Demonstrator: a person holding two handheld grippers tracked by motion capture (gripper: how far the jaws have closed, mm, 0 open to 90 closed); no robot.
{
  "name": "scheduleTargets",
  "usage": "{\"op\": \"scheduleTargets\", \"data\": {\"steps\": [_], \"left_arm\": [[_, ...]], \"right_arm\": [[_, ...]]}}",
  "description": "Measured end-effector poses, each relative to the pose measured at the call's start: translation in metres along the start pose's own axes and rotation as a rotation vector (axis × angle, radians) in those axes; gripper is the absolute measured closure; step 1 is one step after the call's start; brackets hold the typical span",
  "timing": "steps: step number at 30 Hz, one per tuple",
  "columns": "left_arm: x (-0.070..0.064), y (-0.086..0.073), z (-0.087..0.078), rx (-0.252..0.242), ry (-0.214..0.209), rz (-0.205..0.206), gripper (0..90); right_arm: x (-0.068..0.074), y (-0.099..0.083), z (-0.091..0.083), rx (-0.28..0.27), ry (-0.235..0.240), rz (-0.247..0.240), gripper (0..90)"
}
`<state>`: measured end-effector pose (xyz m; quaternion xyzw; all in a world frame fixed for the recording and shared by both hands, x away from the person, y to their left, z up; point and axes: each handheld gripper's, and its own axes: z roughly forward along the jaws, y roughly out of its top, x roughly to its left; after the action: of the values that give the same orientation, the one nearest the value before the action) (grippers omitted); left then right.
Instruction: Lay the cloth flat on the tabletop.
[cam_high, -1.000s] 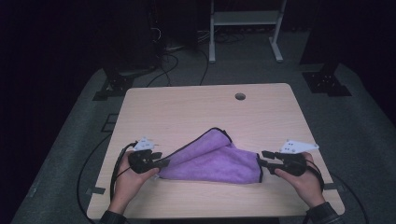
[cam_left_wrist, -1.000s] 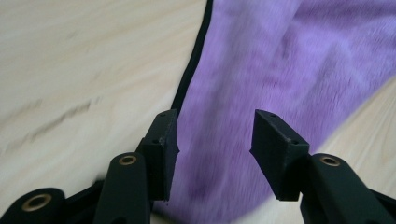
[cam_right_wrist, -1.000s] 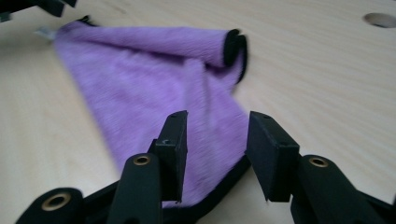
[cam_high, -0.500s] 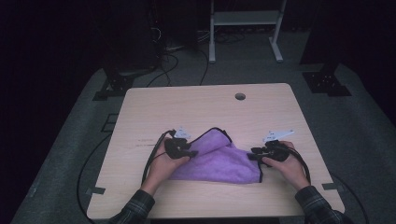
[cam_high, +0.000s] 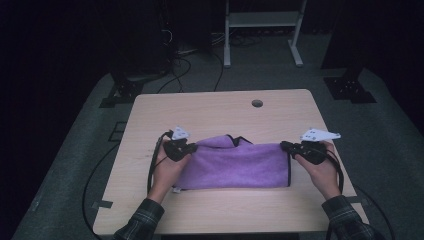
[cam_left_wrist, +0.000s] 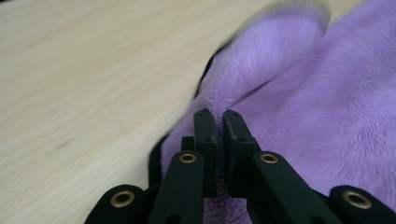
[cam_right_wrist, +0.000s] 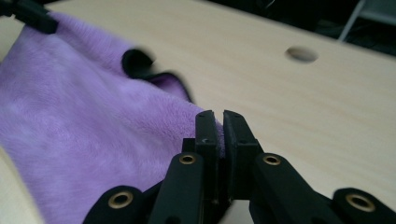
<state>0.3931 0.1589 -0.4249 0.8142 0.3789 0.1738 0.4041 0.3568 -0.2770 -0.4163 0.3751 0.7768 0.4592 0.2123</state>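
A purple towel (cam_high: 235, 165) with dark edging lies folded and stretched wide across the front middle of the wooden table (cam_high: 215, 110). My left gripper (cam_high: 191, 146) is shut on the towel's far left corner; in the left gripper view the jaws (cam_left_wrist: 216, 116) pinch a fold of purple towel (cam_left_wrist: 299, 107). My right gripper (cam_high: 285, 146) is shut on the far right corner, and in the right gripper view the closed jaws (cam_right_wrist: 216, 116) hold the edge of the towel (cam_right_wrist: 79, 121). A loose dark-edged flap (cam_high: 237, 139) sticks up along the towel's far edge.
A round cable hole (cam_high: 257, 103) sits in the table's far part, also visible as the hole (cam_right_wrist: 301, 54) in the right gripper view. Cables trail from both grippers over the table's front. A metal frame (cam_high: 260, 30) and stand feet are on the floor beyond.
Both grippers moved forward and apart with the towel's corners, pulling the bunched triangular heap out into a wide flat rectangle.
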Motion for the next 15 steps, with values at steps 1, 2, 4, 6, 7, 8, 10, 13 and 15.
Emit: {"op": "scheduleTargets", "data": {"steps": [1, 2, 4, 6, 7, 8, 10, 13, 15], "left_arm": [[0.003, 0.001, -0.003, -0.017, 0.003, -0.009, 86.0], [0.006, 0.002, -0.006, -0.032, -0.006, -0.020, 86.0], [0.007, 0.005, -0.010, -0.061, -0.007, -0.025, 86.1], [0.005, 0.010, -0.017, -0.078, 0.000, -0.016, 86.1], [0.005, 0.012, -0.020, -0.087, 0.003, -0.010, 86.1], [0.005, 0.014, -0.023, -0.100, 0.004, -0.010, 86.1], [0.005, 0.018, -0.030, -0.124, 0.003, -0.014, 86.1], [0.004, 0.024, -0.039, -0.152, 0.011, -0.004, 86.0], [0.004, 0.028, -0.041, -0.175, 0.014, -0.004, 86.0]], "right_arm": [[-0.001, 0.002, -0.003, -0.017, -0.008, 0.000, 84.5], [-0.003, 0.004, -0.007, -0.042, -0.006, 0.009, 84.5], [-0.001, 0.010, -0.013, -0.076, -0.004, 0.004, 84.6], [0.005, 0.018, -0.019, -0.097, -0.020, -0.036, 84.6], [0.009, 0.023, -0.023, -0.112, -0.027, -0.051, 84.6], [0.011, 0.026, -0.026, -0.127, -0.027, -0.058, 84.6], [0.013, 0.032, -0.032, -0.157, -0.026, -0.064, 84.6], [0.015, 0.041, -0.040, -0.190, -0.025, -0.074, 84.6], [0.015, 0.045, -0.042, -0.204, -0.033, -0.074, 84.6]]}}
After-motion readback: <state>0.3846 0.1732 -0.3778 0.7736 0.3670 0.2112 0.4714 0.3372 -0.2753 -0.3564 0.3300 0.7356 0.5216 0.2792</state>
